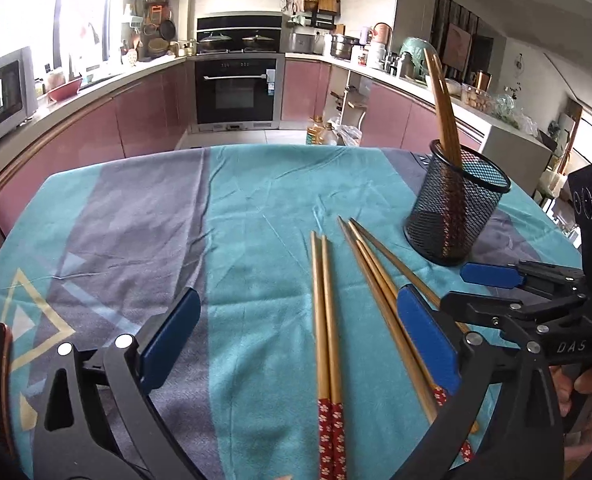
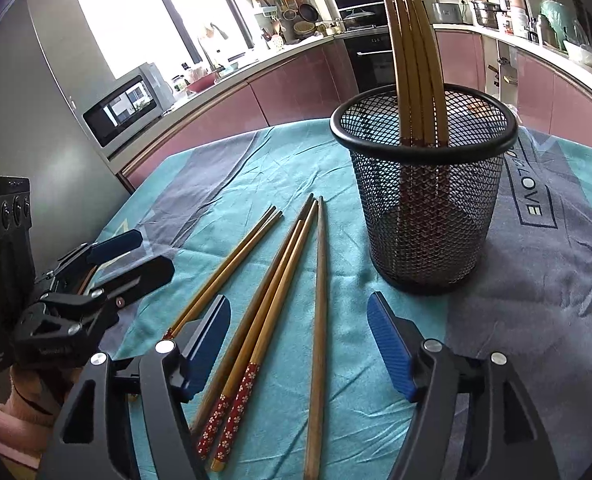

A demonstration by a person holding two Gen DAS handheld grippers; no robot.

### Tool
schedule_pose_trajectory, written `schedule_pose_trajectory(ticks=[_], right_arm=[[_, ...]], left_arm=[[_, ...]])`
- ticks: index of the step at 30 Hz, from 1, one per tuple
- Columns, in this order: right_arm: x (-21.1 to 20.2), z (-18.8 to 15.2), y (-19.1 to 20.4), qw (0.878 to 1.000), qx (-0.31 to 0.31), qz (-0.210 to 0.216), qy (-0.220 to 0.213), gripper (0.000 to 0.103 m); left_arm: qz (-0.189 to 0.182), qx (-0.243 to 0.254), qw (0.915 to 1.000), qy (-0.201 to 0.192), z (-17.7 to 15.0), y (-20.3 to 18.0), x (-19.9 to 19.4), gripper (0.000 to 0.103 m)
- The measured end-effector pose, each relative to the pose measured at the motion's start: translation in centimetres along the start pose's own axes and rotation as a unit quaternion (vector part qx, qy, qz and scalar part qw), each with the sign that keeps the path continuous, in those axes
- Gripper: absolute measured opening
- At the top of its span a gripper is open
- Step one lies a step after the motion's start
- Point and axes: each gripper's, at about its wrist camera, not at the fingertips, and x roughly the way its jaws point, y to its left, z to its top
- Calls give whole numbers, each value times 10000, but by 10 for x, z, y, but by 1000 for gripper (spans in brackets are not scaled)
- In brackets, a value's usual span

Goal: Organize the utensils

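Note:
Several wooden chopsticks with red flowered ends lie loose on the tablecloth (image 1: 256, 216): a pair (image 1: 327, 320) between my left fingers, and a further group (image 1: 379, 280) to its right. In the right wrist view the group (image 2: 272, 300) lies between my fingers with one plain stick (image 2: 319, 320), and the pair (image 2: 224, 268) lies left. A black mesh holder (image 1: 455, 208) stands upright at the right, also in the right wrist view (image 2: 423, 184), with several chopsticks (image 2: 415, 60) standing in it. My left gripper (image 1: 296, 336) is open and empty. My right gripper (image 2: 299, 344) is open and empty just above the group.
The table has a teal and grey cloth (image 2: 535, 280). Beyond its far edge are pink kitchen cabinets (image 1: 136, 120), an oven (image 1: 240, 88) and a microwave (image 2: 124, 108). Oil bottles (image 1: 319, 130) stand on the floor past the table.

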Motion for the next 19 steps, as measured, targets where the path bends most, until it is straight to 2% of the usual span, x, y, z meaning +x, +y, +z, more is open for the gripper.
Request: schedule_pose_trajectory(ticks=[10, 14, 19], right_arm=[[-4, -3, 3, 10000, 13, 2, -55, 76], [-5, -4, 4, 9999, 18, -11, -98, 80], [-6, -5, 4, 9999, 10, -6, -108, 84]], left_arm=[[166, -127, 9997, 95, -2, 4, -2, 97], [208, -303, 9989, 282, -3, 9, 3, 97], [352, -253, 9989, 193, -4, 9, 2, 97]])
